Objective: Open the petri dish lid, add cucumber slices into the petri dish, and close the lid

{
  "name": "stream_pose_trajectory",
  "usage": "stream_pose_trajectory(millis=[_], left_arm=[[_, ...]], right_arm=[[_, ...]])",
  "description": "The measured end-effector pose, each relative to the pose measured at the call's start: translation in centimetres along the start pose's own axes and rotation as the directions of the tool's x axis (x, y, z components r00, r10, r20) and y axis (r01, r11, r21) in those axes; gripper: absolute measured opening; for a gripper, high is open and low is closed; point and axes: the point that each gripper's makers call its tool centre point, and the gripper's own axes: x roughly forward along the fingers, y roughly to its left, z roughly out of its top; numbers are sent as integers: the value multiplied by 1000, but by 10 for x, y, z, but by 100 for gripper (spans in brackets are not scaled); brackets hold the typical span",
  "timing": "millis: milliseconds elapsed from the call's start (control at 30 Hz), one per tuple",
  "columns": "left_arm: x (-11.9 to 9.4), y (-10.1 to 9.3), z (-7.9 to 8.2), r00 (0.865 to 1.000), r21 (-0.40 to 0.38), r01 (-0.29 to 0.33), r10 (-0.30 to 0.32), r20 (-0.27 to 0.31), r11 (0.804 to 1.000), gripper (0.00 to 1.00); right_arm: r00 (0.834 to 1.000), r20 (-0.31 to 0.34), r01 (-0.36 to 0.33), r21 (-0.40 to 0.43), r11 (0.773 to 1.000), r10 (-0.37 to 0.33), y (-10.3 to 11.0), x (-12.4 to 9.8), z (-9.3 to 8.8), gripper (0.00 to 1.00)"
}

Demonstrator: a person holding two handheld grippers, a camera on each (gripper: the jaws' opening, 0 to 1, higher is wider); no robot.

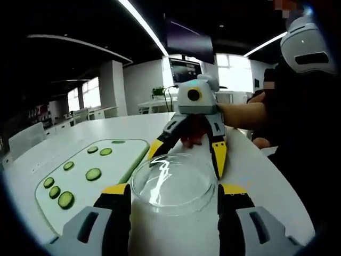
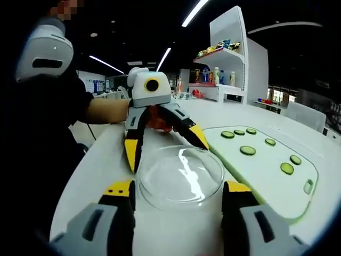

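Petri dish (image 1: 173,184) on table (image 1: 266,176), lid on, no slices inside | left gripper (image 1: 173,200) and right gripper (image 2: 178,200) jaws apart, flanking dish | cucumber slices (image 1: 93,174) on cutting board (image 1: 114,160) beside dish | judged: opening not yet done.

Bright ceiling strip lights (image 1: 141,24) glare on the clear petri dish (image 1: 173,183); fisheye bending and darkness grow toward every edge.
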Motion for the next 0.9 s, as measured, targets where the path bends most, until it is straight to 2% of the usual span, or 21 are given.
stream_pose_trajectory(millis=[233,467,633,900], left_arm=[[2,2,-2,1000,12,-9,9,-3,1000,62],[4,5,-3,1000,-14,-3,3,0,1000,62],[6,8,-5,1000,-62,16,-17,-8,998,62],[5,6,-7,1000,-53,13,-14,-16,998,61]], right_arm=[[1000,0,8,2,1000,-8,-4,0,-1,59],[1000,2,8,9,1000,-8,-4,1,-1,60],[1000,6,6,19,1000,-6,-5,1,0,60],[1000,5,10,15,1000,-10,-4,1,0,59]])
